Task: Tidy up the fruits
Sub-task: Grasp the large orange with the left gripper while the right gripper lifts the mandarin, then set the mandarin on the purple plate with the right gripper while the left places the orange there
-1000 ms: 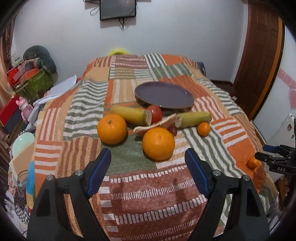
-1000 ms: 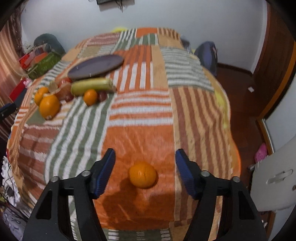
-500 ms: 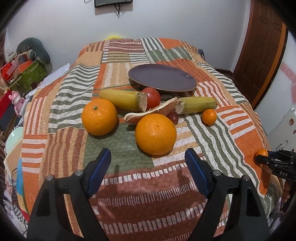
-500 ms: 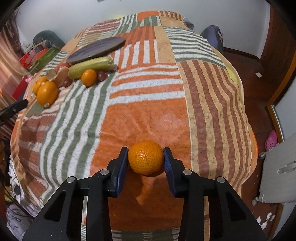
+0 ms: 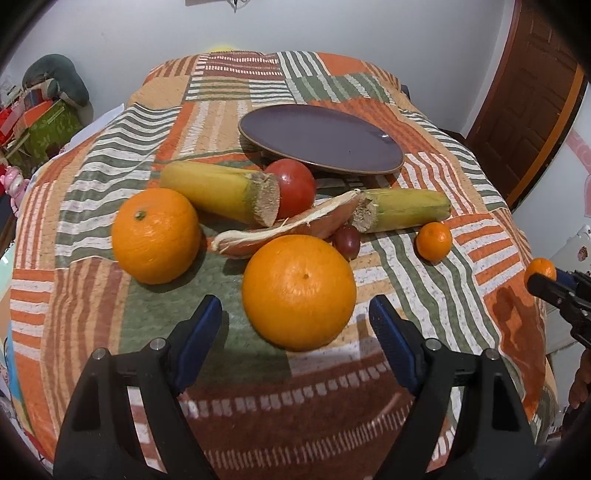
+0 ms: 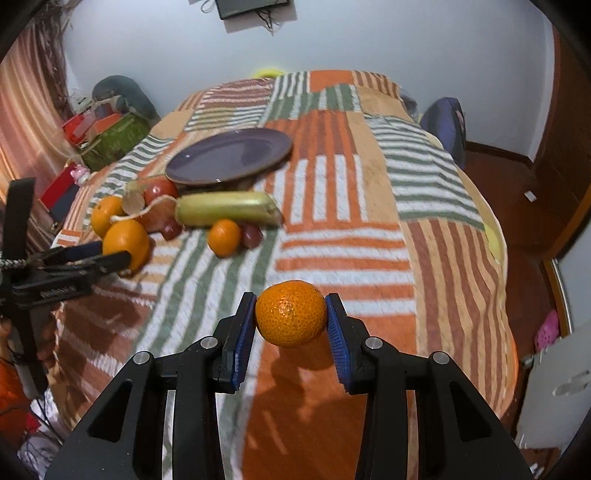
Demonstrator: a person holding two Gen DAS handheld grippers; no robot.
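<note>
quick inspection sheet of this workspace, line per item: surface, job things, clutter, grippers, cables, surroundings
surface: bed under a striped patchwork quilt, wrinkled.
job's things: purple plate, nothing on it; before it two large oranges, a tomato, two corn pieces, a husk strip, a grape, a small mandarin.
clutter: second grape beside the small mandarin.
grippers: left gripper open, around the nearer orange, pads apart from it; right gripper has just been closing and is shut on a held mandarin.
cables: wires hang from a wall screen.
surroundings: boxes and a cushion at left, wooden door at right.
</note>
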